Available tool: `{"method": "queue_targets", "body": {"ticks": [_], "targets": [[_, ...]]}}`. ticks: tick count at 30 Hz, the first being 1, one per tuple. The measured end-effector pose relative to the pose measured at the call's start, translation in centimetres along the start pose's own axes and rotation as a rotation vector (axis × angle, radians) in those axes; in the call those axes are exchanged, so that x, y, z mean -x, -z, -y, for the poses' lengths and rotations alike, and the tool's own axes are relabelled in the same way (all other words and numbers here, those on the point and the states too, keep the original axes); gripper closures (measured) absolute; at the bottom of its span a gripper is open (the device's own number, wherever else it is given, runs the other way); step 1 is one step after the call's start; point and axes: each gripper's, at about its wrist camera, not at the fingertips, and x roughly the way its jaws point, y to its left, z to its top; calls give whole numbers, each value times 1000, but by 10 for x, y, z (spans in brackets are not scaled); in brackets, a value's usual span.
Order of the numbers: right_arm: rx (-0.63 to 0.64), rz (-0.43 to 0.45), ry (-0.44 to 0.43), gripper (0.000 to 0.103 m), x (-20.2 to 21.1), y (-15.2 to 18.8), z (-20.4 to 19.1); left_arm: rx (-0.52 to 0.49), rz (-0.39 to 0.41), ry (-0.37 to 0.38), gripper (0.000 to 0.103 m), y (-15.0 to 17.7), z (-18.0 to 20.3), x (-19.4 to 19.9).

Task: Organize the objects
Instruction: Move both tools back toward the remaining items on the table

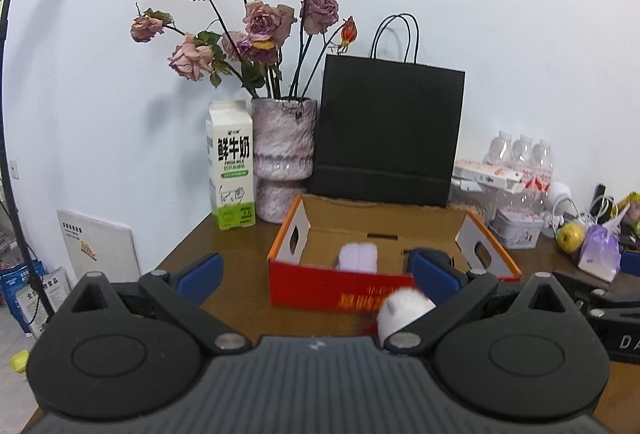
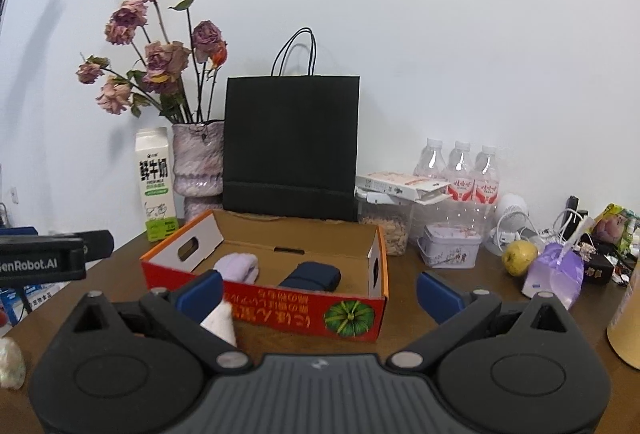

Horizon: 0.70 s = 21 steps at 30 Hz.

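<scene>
A red and orange cardboard box [image 1: 332,290] [image 2: 280,314] stands open on the brown table. Inside lie a rolled lilac sock pair [image 1: 357,256] [image 2: 237,267] and a rolled navy sock pair [image 2: 311,276]. My left gripper [image 1: 316,272] is open in front of the box. A white sock [image 1: 402,310] lies on the table in front of the box, by the left gripper's right finger; it also shows in the right wrist view [image 2: 219,322]. My right gripper [image 2: 320,292] is open and empty, in front of the box.
Behind the box stand a milk carton [image 1: 231,166], a vase of dried roses [image 1: 282,154] and a black paper bag [image 1: 386,130]. To the right are water bottles [image 2: 460,170], a tin [image 2: 452,246], a yellow fruit [image 2: 519,257] and a lilac pouch [image 2: 556,274].
</scene>
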Motion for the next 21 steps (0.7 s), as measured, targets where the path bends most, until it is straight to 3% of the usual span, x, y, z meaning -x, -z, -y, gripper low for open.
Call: {"method": "queue_targets", "body": {"ticks": [21], "targets": [[-2, -46, -20, 0, 75, 50, -3, -71, -55, 25, 0, 45, -6, 72]]}}
